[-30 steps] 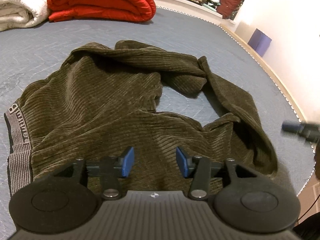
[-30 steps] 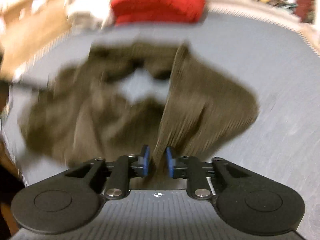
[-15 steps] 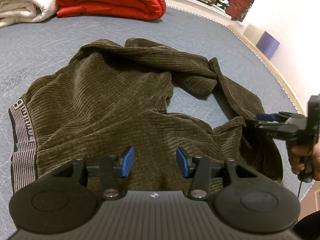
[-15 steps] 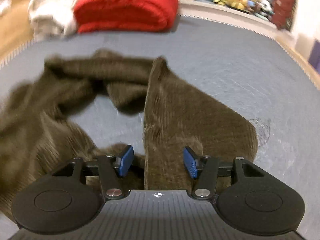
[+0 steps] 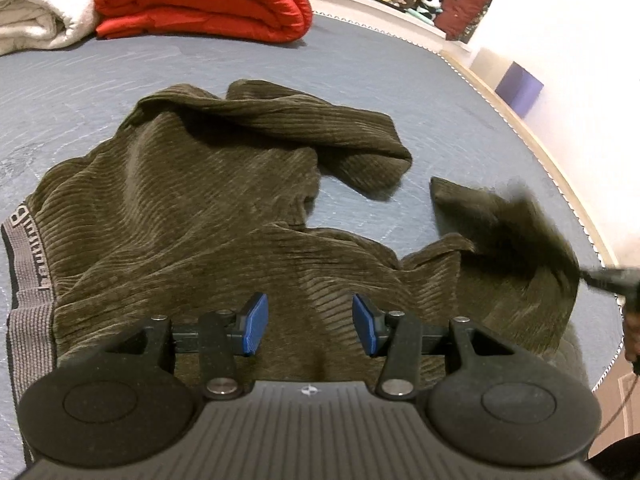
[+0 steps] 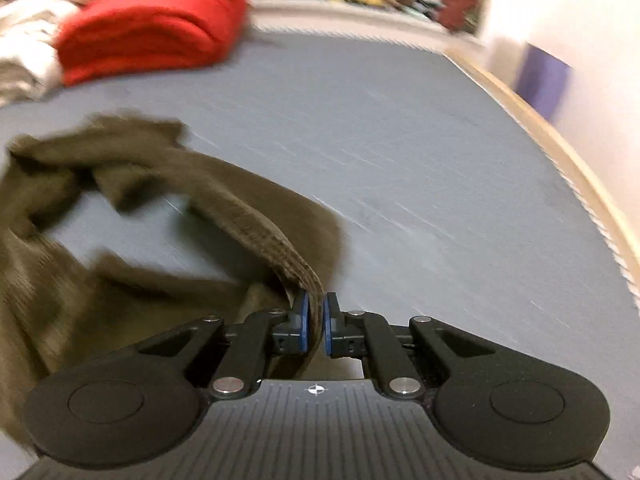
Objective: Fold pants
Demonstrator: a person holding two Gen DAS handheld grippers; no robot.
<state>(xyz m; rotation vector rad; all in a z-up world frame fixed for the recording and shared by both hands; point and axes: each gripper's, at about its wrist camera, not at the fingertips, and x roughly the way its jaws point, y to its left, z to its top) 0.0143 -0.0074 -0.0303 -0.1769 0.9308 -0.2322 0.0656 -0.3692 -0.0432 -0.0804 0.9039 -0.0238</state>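
My right claw (image 6: 315,326) has just been closing, and its blue pads now pinch the thick hem end of one leg of the olive-brown ribbed corduroy pants (image 5: 192,216); a strip of cloth stands squeezed between them. My left claw (image 5: 306,324) hangs with its blue pads apart and nothing between them, just above the seat of the pants and, as far as I can tell, not touching the cloth.

The pants lie rumpled on the grey-blue quilted bed cover (image 5: 360,60). In the left wrist view the grey woven waistband (image 5: 28,280) sits at nine o'clock. One leg runs across the top toward two o'clock, doubled over on itself. The other leg trails toward three o'clock, where its end (image 6: 256,224) is lifted and blurred at my right claw.

What the next move turns on, I judge, is the line of this held leg. Its long axis runs from my right claw toward the crotch, which in the right wrist view lies at about nine to ten o'clock. My right hand is the nearer one to both leg ends, my left the nearer one to the waistband. So I would draw the hem away from the waistband to straighten that leg, while my left claw pins the seat.

Well beyond, at twelve o'clock, a folded red padded quilt (image 5: 200,0) stays out of the way.
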